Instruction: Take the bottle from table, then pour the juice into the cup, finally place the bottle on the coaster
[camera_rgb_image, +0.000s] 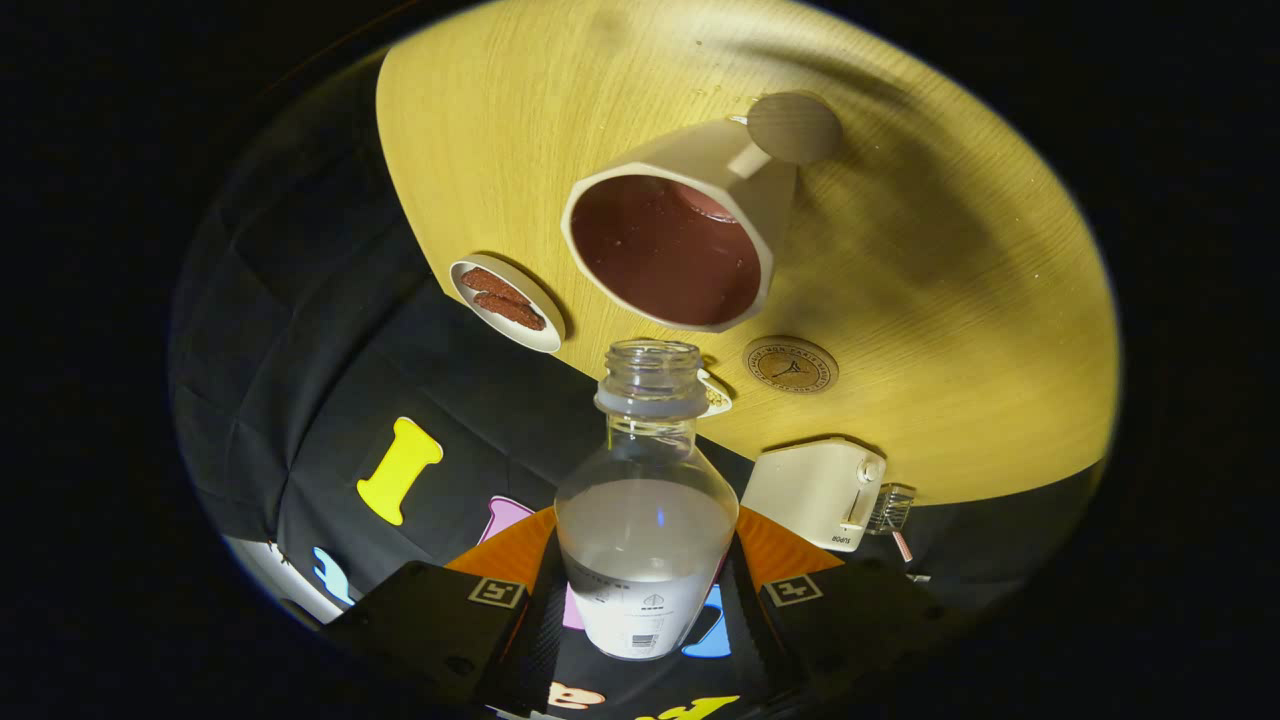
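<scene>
The claw (648, 600) is gripping the bottle (645, 520), with one finger pressing on each side of its lower body. The bottle is sitting between the fingers and reaching out ahead of them, uncapped, with its open mouth pointing toward the cup (680, 235). A pale, cloudy liquid is filling the lower part of the clear bottle, and a label is wrapping around its base. The whole scene is appearing strongly tilted, so the bottle is being held at an angle to the desk (950, 280).

Just beyond the bottle's mouth, a small object is peeking out from behind the neck; what it is cannot be told. Beside it, to the right, a round coaster (790, 364) with a dark printed ring is lying flat on the wooden desk, apart from the bottle. Nearer the desk's edge, to the right of the bottle, a white toaster (820, 492) is standing.

Past the bottle's mouth, the cup is standing on the desk, white outside and dark reddish brown inside, with its wide opening facing the bottle. To the left of the cup, a small white plate (508, 304) is holding two brown pieces of food (502, 297).
</scene>
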